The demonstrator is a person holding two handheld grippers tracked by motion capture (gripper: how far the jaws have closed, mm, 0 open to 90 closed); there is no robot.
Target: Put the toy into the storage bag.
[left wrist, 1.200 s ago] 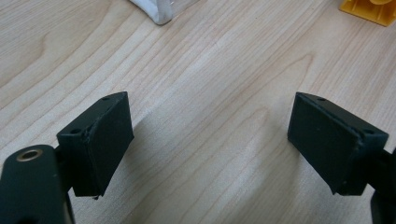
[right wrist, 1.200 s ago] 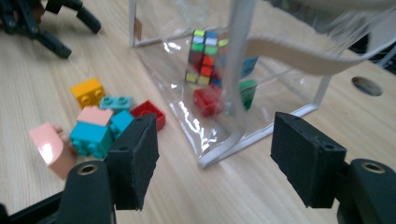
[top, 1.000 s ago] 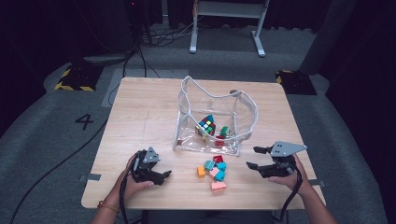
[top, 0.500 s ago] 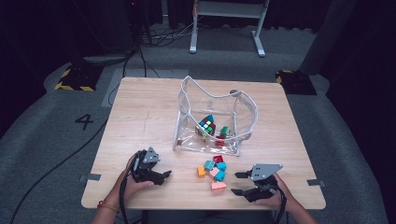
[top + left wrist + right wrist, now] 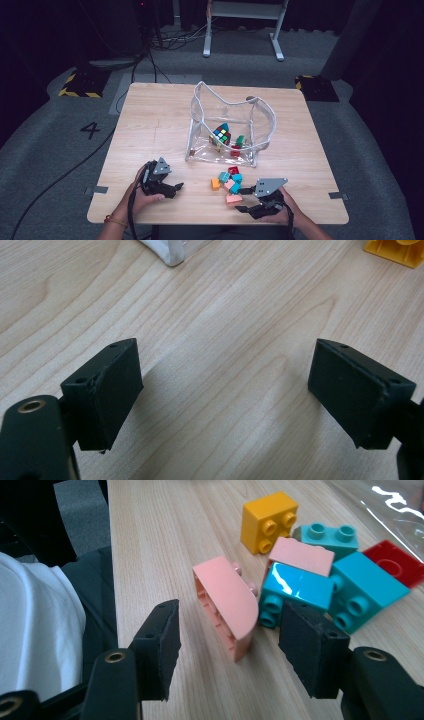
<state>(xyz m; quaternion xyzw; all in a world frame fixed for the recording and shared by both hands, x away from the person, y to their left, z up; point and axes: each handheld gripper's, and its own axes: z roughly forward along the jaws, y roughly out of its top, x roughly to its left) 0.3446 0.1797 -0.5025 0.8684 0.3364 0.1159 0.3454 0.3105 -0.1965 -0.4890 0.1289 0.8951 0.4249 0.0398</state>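
The table (image 5: 150,130) is brightly lit from above, its surroundings dim; soft shadows lie under the left gripper (image 5: 225,390), glare streaks the bag (image 5: 395,505), and the high view looks slightly soft

Clear bag (image 5: 260,122) — cube (image 5: 221,134) inside — on wooden table (image 5: 150,120).

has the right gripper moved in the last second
Yes. The right gripper has slid left along the near table edge, closing on the loose blocks; its open jaws now line up with the pink curved block.
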